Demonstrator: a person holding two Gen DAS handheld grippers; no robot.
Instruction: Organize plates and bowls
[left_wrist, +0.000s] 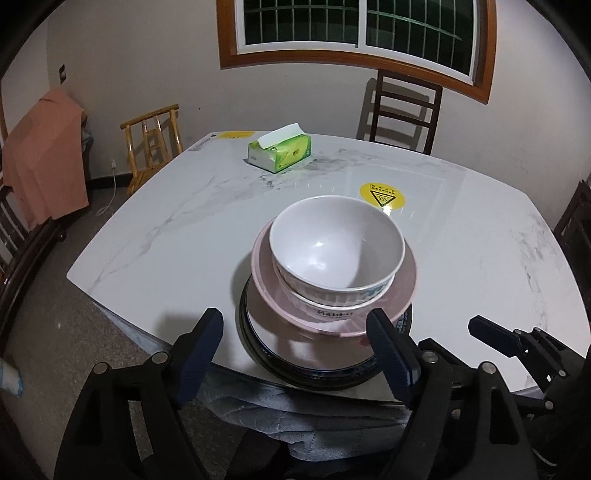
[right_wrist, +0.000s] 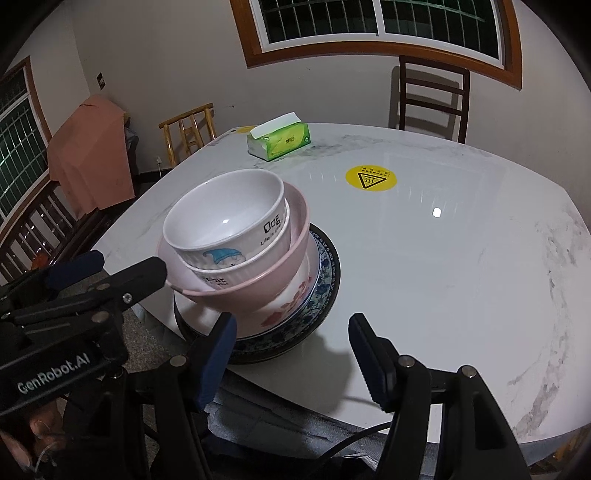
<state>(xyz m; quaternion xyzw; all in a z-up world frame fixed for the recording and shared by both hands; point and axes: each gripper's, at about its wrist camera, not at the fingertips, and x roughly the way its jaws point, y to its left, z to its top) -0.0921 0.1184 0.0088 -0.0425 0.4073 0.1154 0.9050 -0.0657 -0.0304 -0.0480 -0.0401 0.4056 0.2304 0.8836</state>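
Looking at one stack (left_wrist: 332, 280) near the front edge of the table (left_wrist: 147, 258): white bowl (left_wrist: 334, 245) nested in a second white bowl (left_wrist: 332, 308), both inside a pink bowl (left_wrist: 402, 280), all on a floral plate (right_wrist: 291, 306) over a dark-rimmed plate (left_wrist: 314, 376).

Left claw (left_wrist: 299, 354): jaws wide, nothing between the pads, no contact. Sits just in front of the stack, on its near side, straddling the plate rim in line of sight only. Stack lies dead ahead and slightly right of claw centre.

Right claw (right_wrist: 291, 354): jaws partly open, empty. Stack lies ahead and off to its left; left finger (right_wrist: 218, 354) overlaps the plate edge in view, cannot tell if touching. Right finger over bare table, right of the stack.

Left claw seen from the right wrist (right_wrist: 99, 273): beside the pink bowl's rim, apart or just touching, cannot tell.

Judging nearer: left claw, better centred on the stack. No long axis to align on; round ware, so approach angle free, rim grip only.

Stacking appears done or nearly so. Bowls sit tilted toward the stack's left in the right view; risk of sliding if nudged.
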